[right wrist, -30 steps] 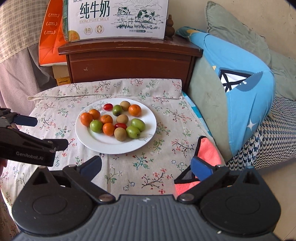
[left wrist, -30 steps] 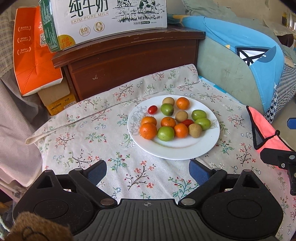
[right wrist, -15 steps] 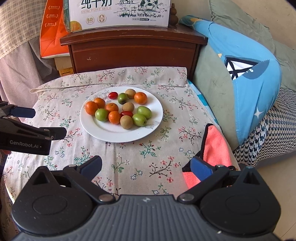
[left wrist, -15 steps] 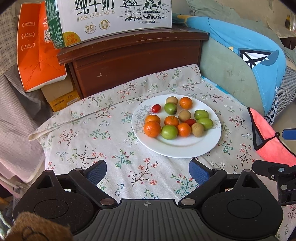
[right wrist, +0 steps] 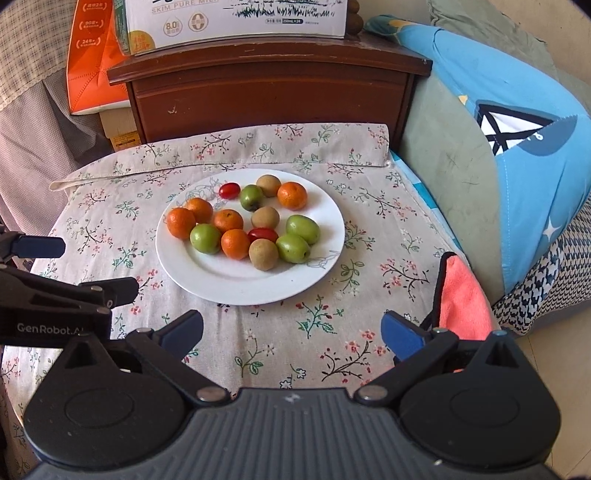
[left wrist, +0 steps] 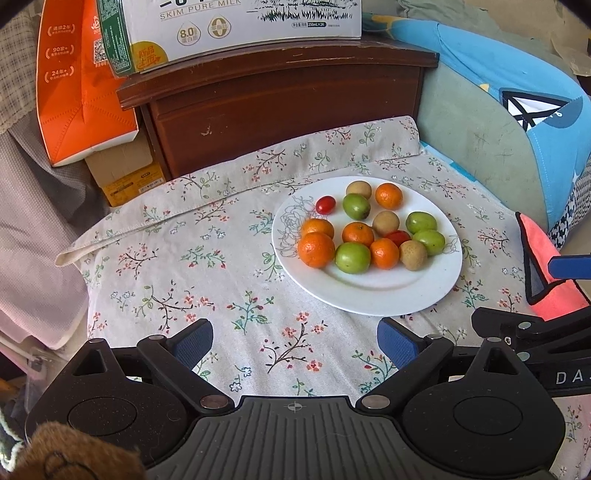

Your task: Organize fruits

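Observation:
A white plate [left wrist: 373, 291] on the floral cloth holds several small fruits: oranges [left wrist: 316, 249], green fruits [left wrist: 352, 257], brown fruits [left wrist: 413, 254] and red cherry tomatoes [left wrist: 325, 204]. The plate also shows in the right wrist view [right wrist: 236, 280]. My left gripper [left wrist: 295, 343] is open and empty, above the cloth in front of the plate and to its left. My right gripper [right wrist: 291, 330] is open and empty, in front of the plate. The left gripper also shows at the left edge of the right wrist view [right wrist: 96, 269].
A pink cloth with black trim [right wrist: 461, 295] lies at the table's right edge. A dark wooden cabinet [left wrist: 288, 103] with a milk carton box [left wrist: 236, 26] stands behind. An orange bag [left wrist: 77, 85] is at the left, a blue cushion [right wrist: 517, 122] at the right.
Both grippers have moved closer to the table and the plate, which now looks larger. Both stay open and empty.

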Demonstrator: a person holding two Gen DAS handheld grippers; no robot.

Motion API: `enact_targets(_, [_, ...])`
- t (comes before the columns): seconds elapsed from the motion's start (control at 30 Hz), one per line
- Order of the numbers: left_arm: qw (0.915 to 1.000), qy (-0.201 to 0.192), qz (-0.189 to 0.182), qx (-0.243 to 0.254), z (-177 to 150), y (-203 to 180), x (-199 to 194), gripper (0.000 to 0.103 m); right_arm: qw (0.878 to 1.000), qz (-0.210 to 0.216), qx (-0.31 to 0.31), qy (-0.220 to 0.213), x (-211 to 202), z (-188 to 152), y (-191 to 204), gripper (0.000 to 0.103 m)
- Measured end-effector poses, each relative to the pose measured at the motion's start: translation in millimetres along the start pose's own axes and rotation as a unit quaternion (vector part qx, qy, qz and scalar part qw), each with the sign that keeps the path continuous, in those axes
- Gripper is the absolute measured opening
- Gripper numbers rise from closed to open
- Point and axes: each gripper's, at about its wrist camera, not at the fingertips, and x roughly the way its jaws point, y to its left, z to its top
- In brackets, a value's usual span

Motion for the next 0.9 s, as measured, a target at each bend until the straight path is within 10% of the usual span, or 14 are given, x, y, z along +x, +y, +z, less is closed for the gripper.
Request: enact_targets(0.9, [0.9991, 0.015, 0.035, -0.021, 1, 5, 21, 0.097, 1.000, -0.004, 0.020, 0.024, 36, 13, 0, 0.102])
